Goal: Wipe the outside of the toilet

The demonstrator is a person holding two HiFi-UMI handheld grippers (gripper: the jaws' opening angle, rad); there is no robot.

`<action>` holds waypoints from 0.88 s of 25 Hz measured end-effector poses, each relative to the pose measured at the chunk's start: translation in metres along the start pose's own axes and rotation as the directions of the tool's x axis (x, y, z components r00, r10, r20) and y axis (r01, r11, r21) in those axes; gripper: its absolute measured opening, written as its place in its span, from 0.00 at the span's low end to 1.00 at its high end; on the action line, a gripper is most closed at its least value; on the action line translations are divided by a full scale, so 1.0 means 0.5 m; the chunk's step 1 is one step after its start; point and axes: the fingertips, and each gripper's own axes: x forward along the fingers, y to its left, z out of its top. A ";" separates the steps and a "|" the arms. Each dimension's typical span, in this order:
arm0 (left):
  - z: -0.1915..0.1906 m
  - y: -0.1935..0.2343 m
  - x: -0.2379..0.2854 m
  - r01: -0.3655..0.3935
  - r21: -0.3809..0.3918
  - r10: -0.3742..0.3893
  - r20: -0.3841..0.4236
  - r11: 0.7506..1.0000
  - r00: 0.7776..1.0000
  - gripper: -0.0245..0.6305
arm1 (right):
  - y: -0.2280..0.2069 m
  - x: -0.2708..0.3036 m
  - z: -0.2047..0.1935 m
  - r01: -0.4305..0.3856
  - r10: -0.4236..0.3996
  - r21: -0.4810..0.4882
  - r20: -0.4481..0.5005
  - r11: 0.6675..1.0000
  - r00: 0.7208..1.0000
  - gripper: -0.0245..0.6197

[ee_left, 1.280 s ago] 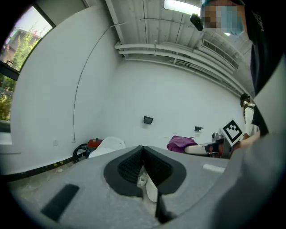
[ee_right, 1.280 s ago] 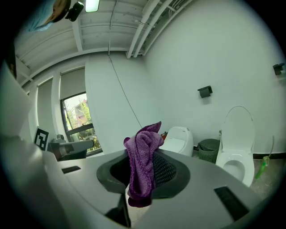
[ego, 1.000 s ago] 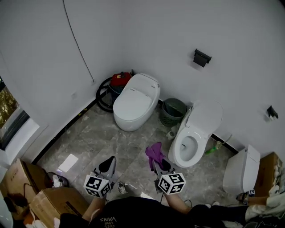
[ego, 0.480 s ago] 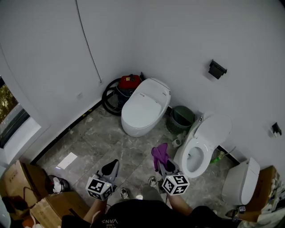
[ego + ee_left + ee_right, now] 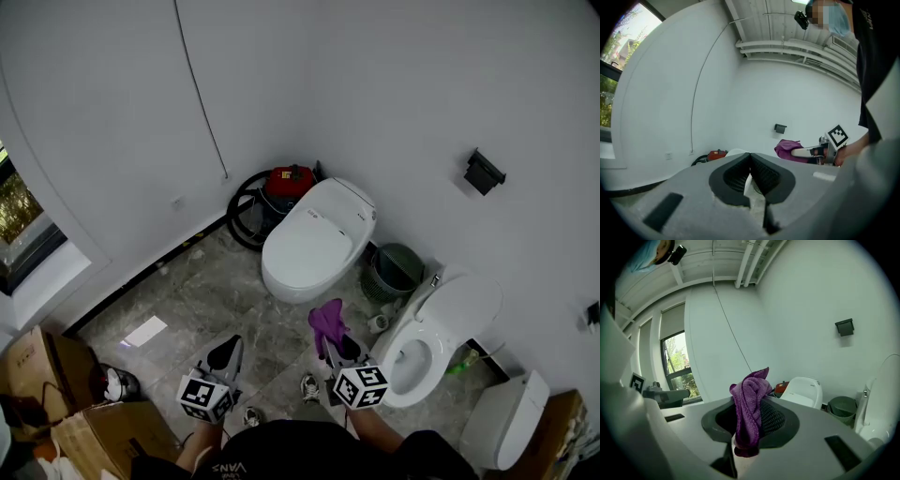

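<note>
The word "VANS" is seen, upside down, on the person's dark shirt point(image 5: 281, 448) at the head view's lower edge. No other lettering can be read.

Cropped and covered
At 3 o'clock a black wall fitting point(image 5: 593, 314) is cut by the frame edge; cardboard boxes point(image 5: 37, 375) at 8 o'clock are cropped; the red vacuum point(image 5: 289, 180) sits partly behind the closed toilet point(image 5: 314, 246).

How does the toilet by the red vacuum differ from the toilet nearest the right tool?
The far toilet has its lid down; the near toilet has its lid raised, bowl exposed. The far toilet stands left of the green bin, the near toilet right of it. Both are white.
</note>
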 end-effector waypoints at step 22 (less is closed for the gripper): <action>-0.184 0.031 0.342 -0.120 -0.020 0.116 -0.127 0.993 0.985 0.04 | -0.297 0.305 -0.089 -0.147 0.147 0.009 -0.112 0.989 0.983 0.18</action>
